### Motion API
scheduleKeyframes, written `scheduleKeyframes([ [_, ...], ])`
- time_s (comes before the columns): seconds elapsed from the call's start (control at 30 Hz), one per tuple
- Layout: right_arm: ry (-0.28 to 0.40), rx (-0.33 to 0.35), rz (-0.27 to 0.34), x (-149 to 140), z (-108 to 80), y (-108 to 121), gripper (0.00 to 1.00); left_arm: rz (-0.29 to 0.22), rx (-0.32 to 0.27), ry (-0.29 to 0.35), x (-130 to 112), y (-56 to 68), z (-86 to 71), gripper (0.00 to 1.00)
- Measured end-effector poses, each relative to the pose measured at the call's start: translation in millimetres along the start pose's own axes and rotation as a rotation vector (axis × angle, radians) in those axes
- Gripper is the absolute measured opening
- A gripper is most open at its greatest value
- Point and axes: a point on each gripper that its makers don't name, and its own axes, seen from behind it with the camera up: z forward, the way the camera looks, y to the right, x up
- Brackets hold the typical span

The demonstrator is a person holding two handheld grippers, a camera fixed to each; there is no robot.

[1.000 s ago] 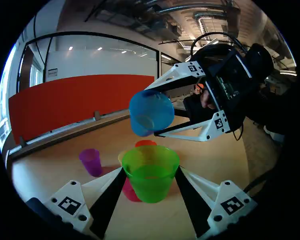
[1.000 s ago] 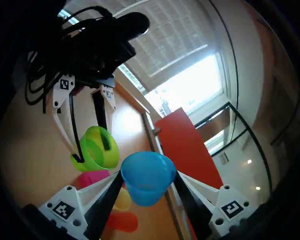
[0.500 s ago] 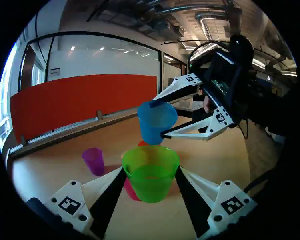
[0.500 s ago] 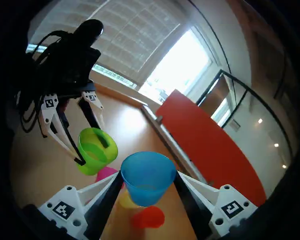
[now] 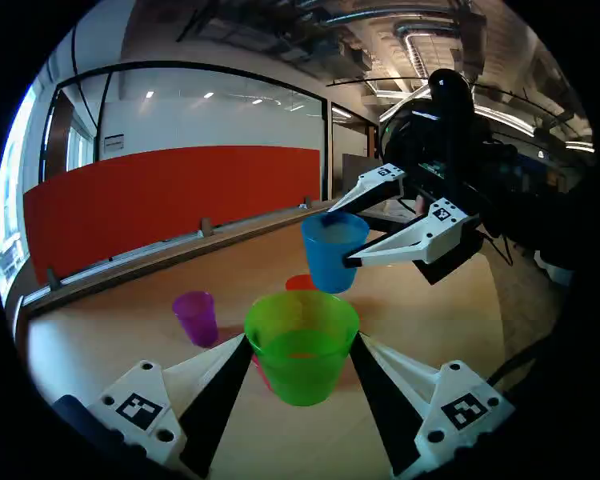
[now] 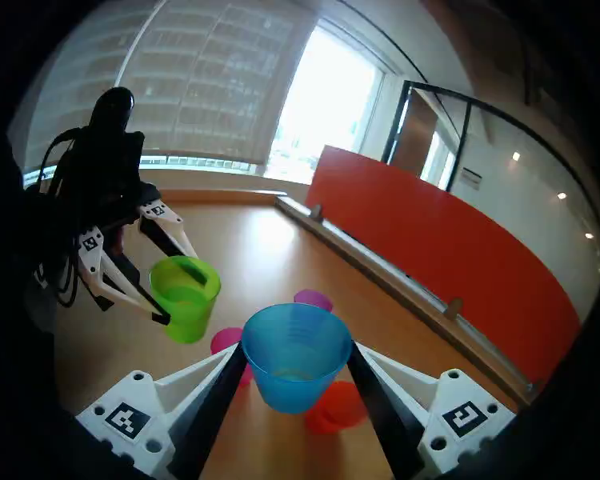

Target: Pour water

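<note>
Gripping the green cup (image 5: 302, 368) from both sides, the left tool (image 5: 302, 340) holds it upright over the wooden table (image 5: 124, 344). The right tool (image 6: 296, 352) is clamped on the blue cup (image 6: 294, 380), also upright, which in the left gripper view sits just beyond the green one and slightly to its right. A purple cup (image 5: 196, 317), an orange cup (image 5: 302, 282) and a pink cup (image 6: 226, 341) stand near one another on the table beneath them.

Green cup (image 5: 302, 356) and blue cup (image 5: 332, 254): translucent plastic (glossy); table (image 5: 440, 312), smooth wood.
</note>
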Motion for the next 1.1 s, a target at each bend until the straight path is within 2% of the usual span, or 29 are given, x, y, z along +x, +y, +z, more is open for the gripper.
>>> scheduleKeyframes([
  [0.3, -0.028, 0.010, 0.004, -13.6, -4.1, -5.2, 0.91, 0.000, 0.035, -0.019, -10.4, -12.7, -2.5, 0.85],
  [0.67, -0.052, -0.010, 0.027, -29.8, -11.1, 2.8, 0.91, -0.009, 0.070, -0.053, -27.0, -27.5, -5.5, 0.85],
  [1.1, -0.077, -0.028, 0.047, -45.6, -17.3, 10.4, 0.91, 0.003, 0.076, -0.136, -57.8, -34.2, -0.6, 0.85],
])
